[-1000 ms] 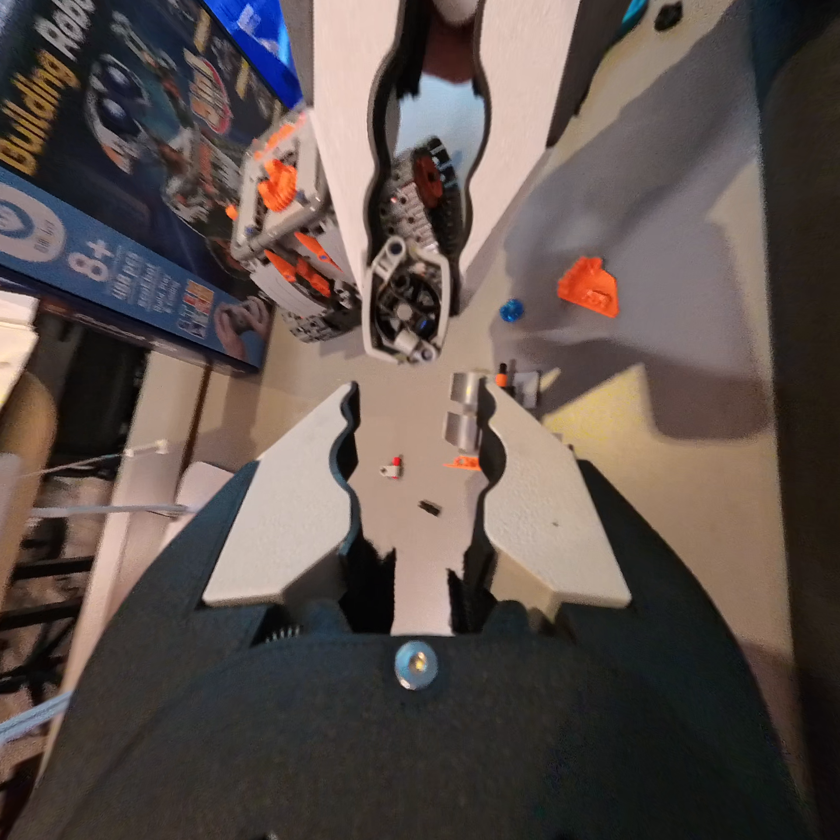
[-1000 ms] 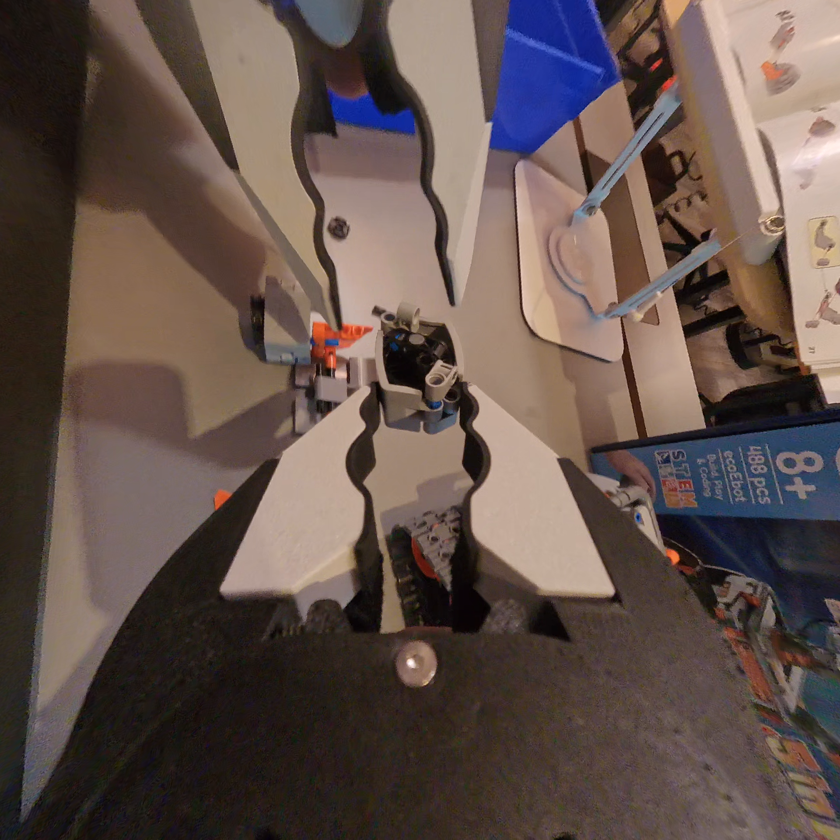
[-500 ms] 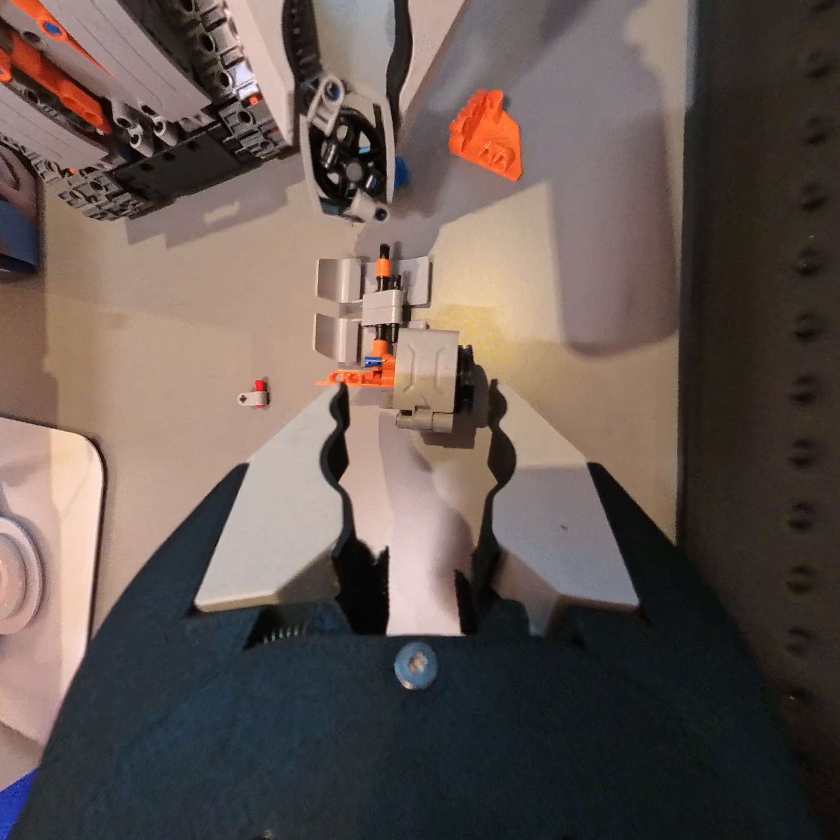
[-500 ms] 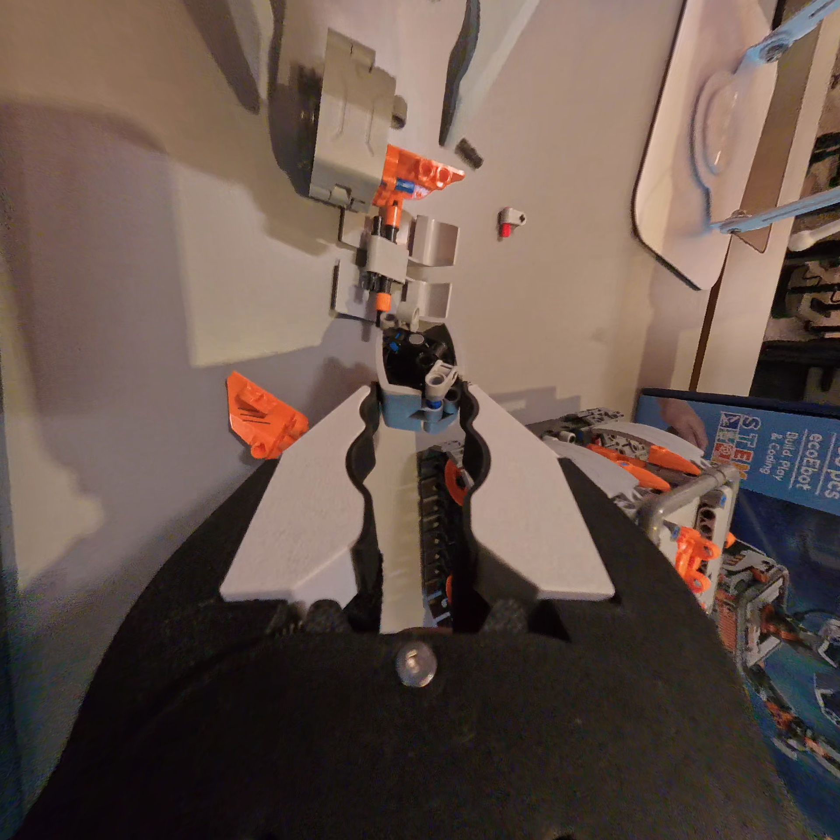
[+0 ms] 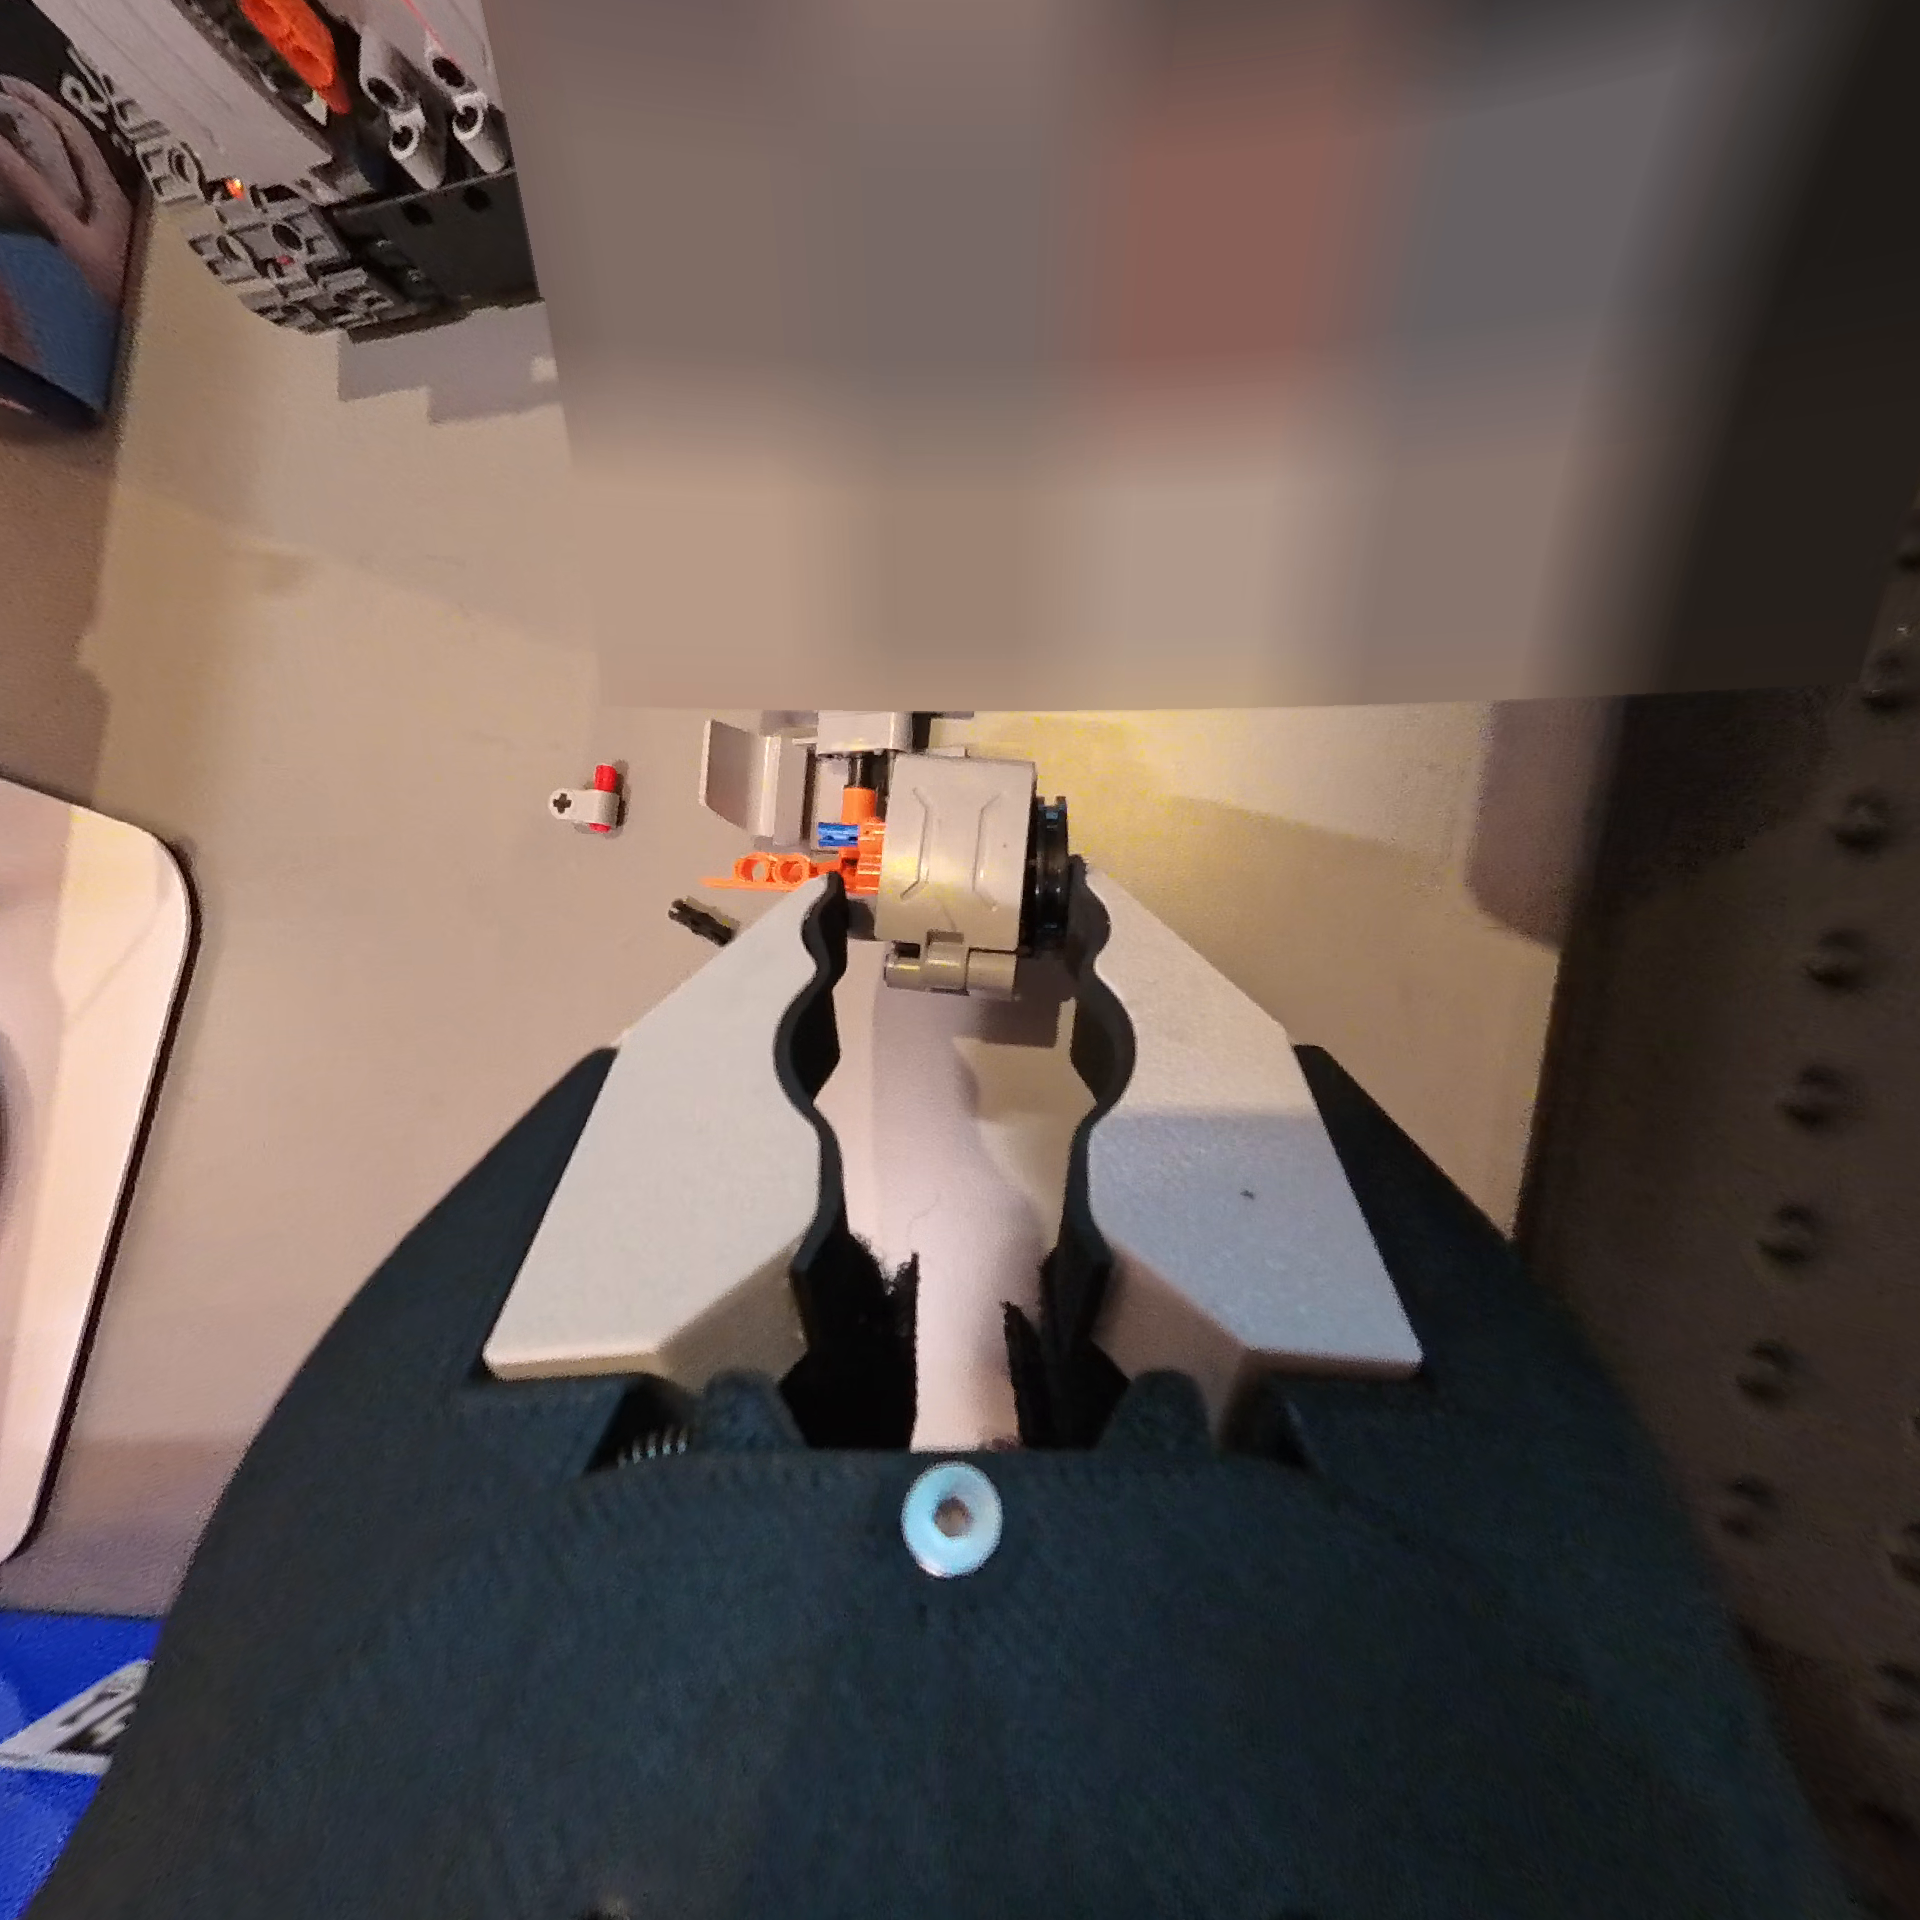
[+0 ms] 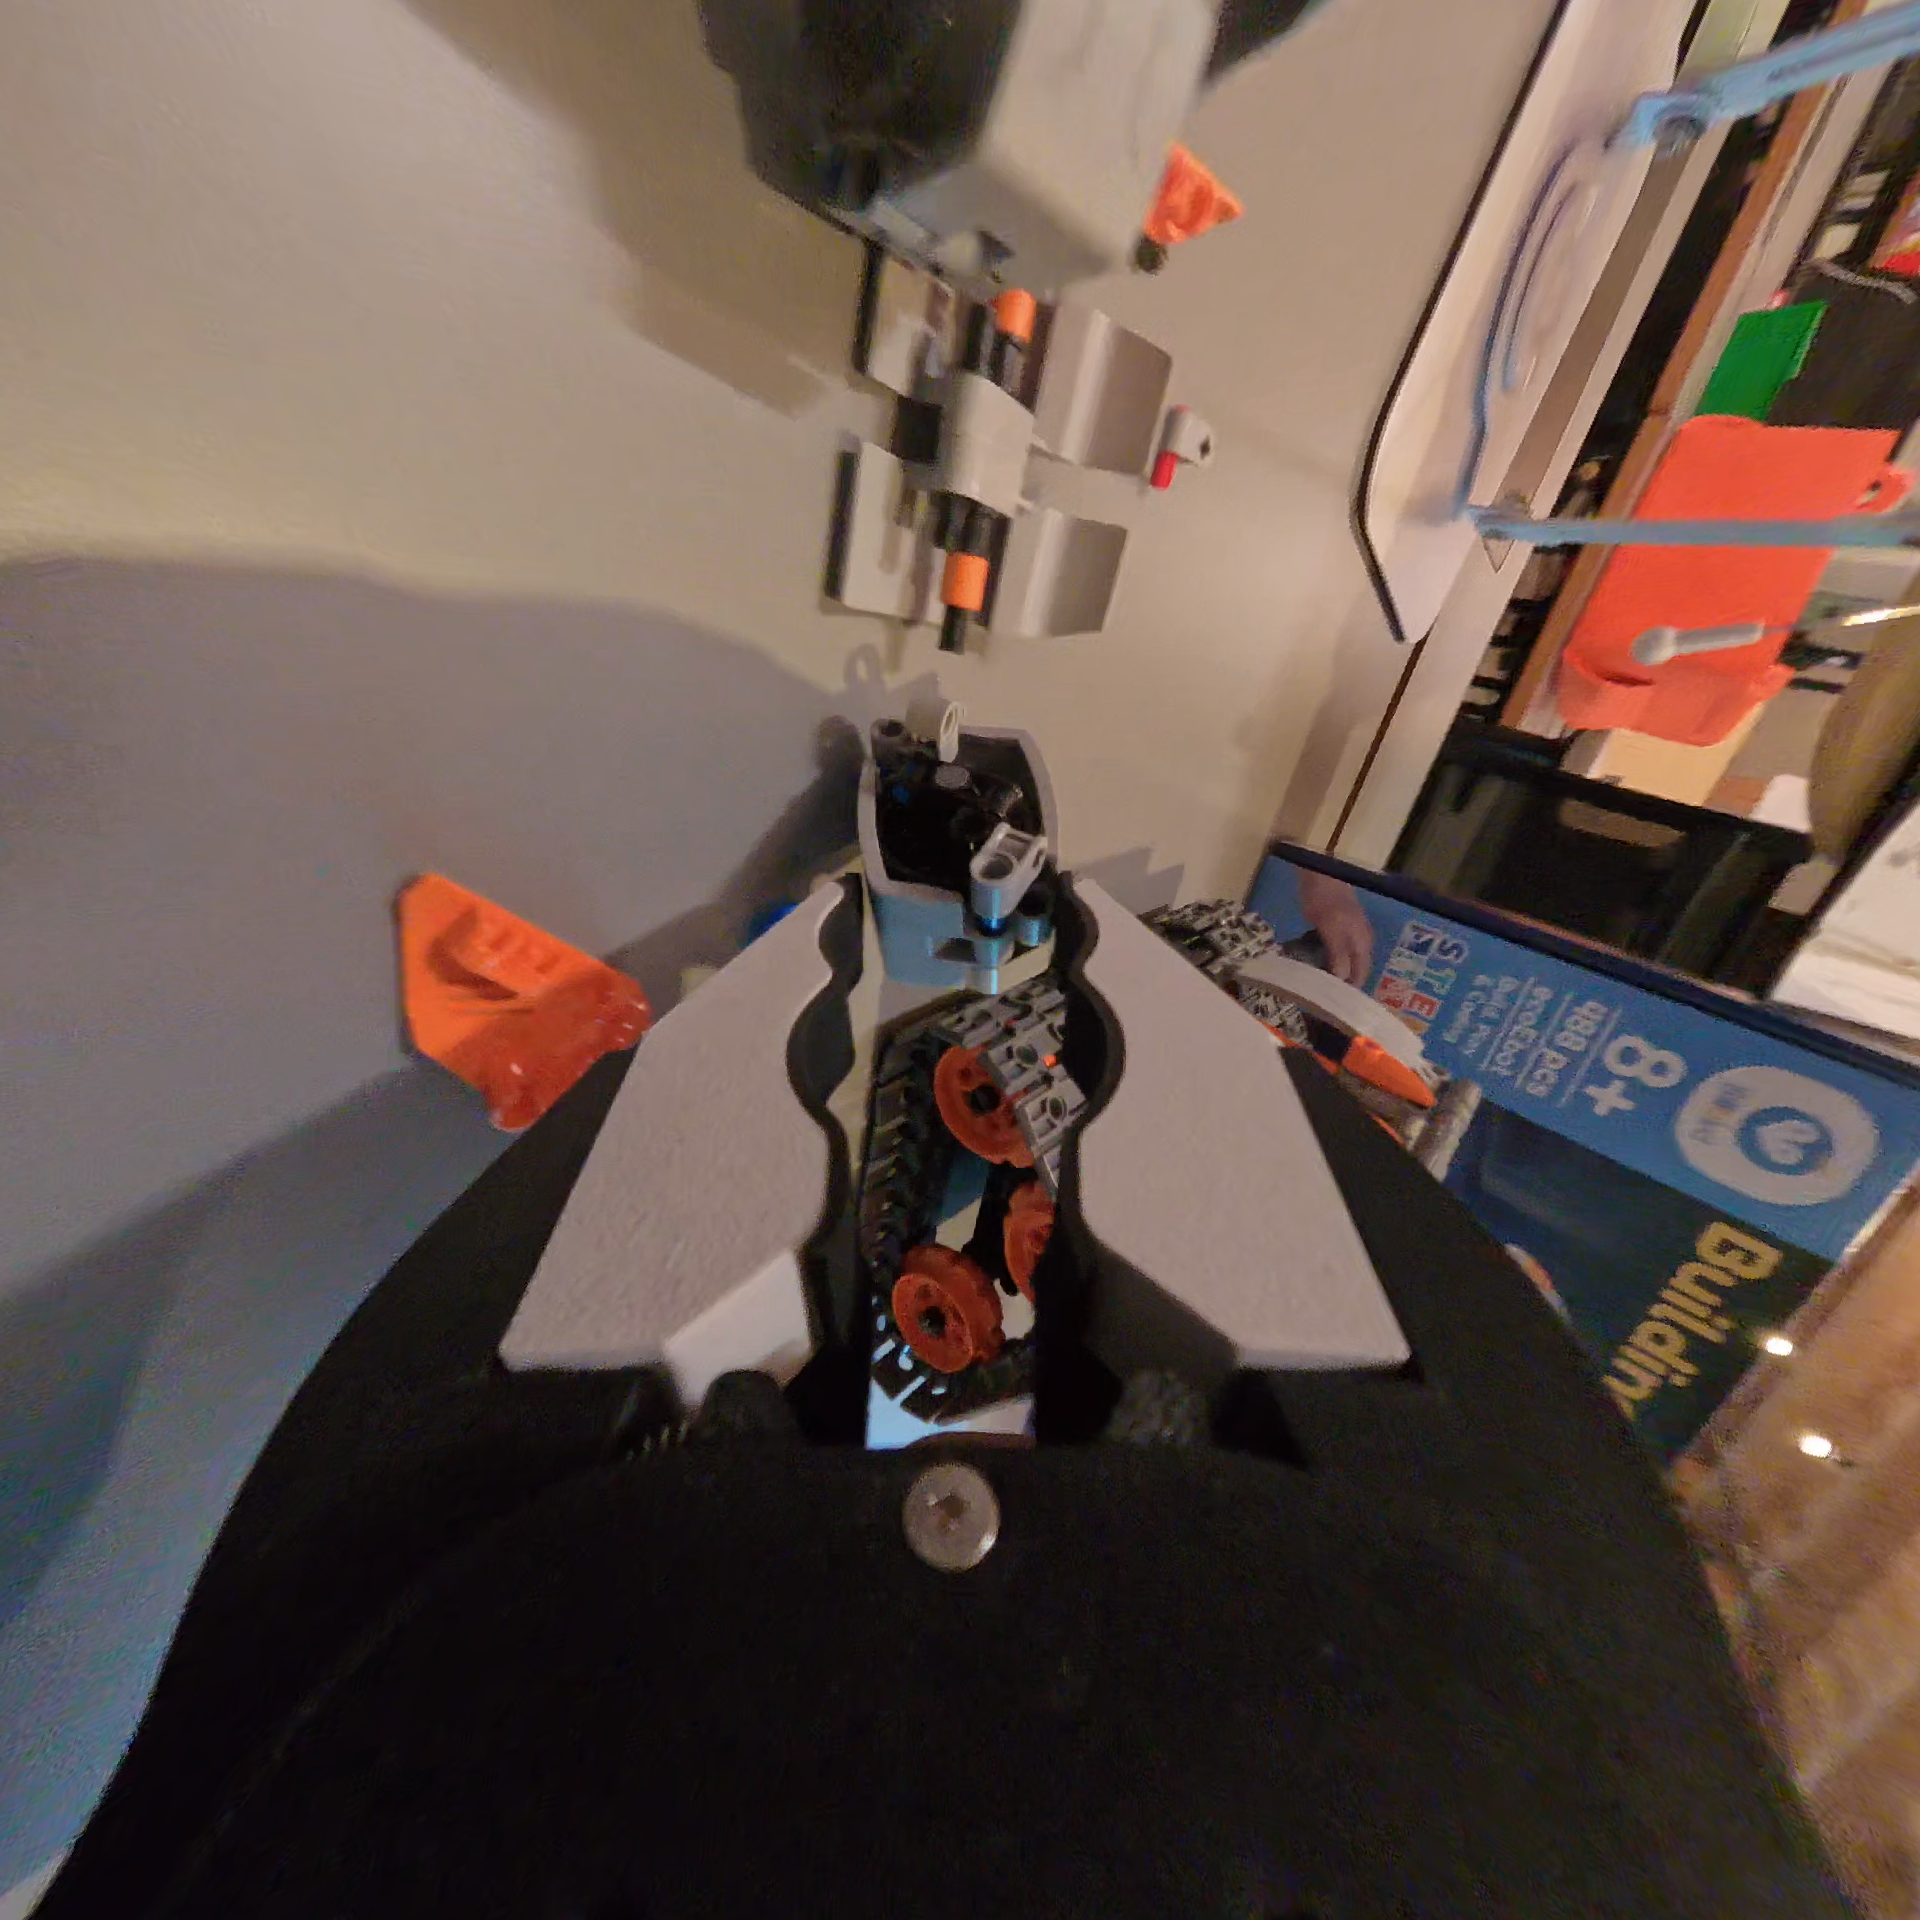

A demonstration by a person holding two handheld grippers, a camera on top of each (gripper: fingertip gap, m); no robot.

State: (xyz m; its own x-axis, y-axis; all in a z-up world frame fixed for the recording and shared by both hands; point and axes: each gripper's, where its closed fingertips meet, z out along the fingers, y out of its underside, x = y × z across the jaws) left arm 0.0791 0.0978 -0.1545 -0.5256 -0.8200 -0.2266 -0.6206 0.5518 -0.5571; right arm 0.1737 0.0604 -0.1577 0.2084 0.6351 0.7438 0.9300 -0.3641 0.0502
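The left gripper [image 5: 954, 883] has come forward, and the grey block [image 5: 951, 831] that lay ahead of it now sits between its half-closed fingertips. Both tips seem to touch it, but I cannot tell whether they clamp it. The block lies on the tabletop [image 5: 312, 623] near the edge by the dark studded panel [image 5: 1766, 1039], with a winged grey assembly [image 6: 977, 468] just beyond it. A small grey-and-red connector [image 5: 590, 810] and a black pin [image 5: 698, 920] lie beside it. The right gripper [image 6: 961, 914] pinches a grey shell piece [image 6: 935, 821] above the tracked model [image 6: 966, 1164]. An orange wedge [image 6: 499, 997] lies nearby, and a blue box [image 6: 1662, 1091] stands at the far edge.
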